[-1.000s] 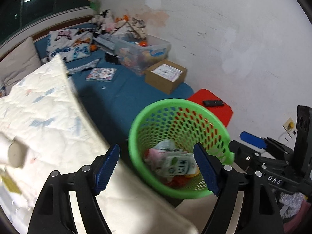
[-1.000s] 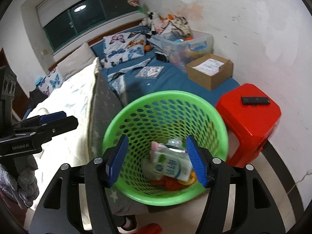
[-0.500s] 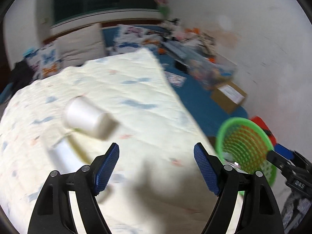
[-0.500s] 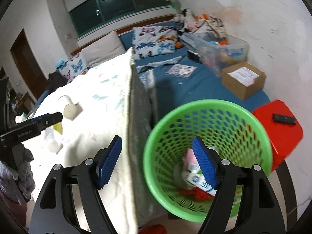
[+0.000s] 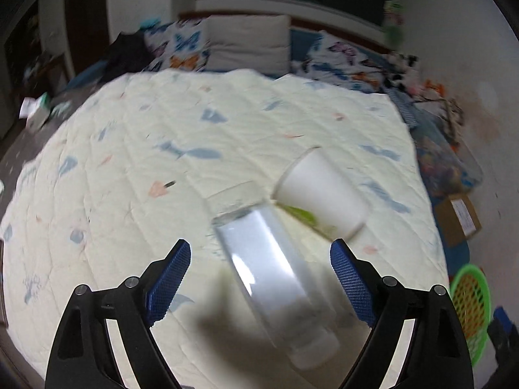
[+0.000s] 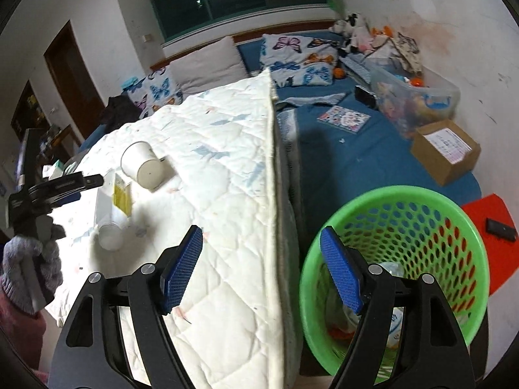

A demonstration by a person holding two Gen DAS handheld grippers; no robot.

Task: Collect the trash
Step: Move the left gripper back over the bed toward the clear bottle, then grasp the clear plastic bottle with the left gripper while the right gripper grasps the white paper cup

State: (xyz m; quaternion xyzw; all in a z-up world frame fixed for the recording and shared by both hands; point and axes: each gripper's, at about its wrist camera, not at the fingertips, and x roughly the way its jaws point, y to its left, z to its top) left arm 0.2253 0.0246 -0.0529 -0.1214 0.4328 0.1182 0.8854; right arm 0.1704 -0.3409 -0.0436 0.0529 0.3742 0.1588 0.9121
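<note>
At the far left of the right wrist view, a gray-gloved hand (image 6: 30,269) holds the left gripper (image 6: 87,180) above the white quilt (image 6: 227,168) that covers the bed. The left gripper's jaws have just been opening and stand wide apart; in its own view the clear plastic bottle (image 5: 275,269) lies on its side between them, blurred, and neither blue pad (image 5: 168,280) presses on it. Just right of the bottle, a white paper cup (image 5: 324,191) lies tipped over on the quilt, its mouth toward the upper left, with a yellow-green wrapper (image 5: 301,214) showing between the two. From the right wrist view the same three pieces of trash lie close together near the quilt's left side.

Further right, the right gripper (image 6: 261,265) hangs over the quilt's folded edge with its jaws open; they have just been opening and nothing is between them. To its right stands the green basket (image 6: 405,194), perforated, with packets and wrappers at its bottom. Past the basket are a red stool (image 6: 480,214) bearing a dark remote (image 6: 501,229), and a cardboard box (image 6: 444,152) on the blue sheet (image 6: 340,155).
</note>
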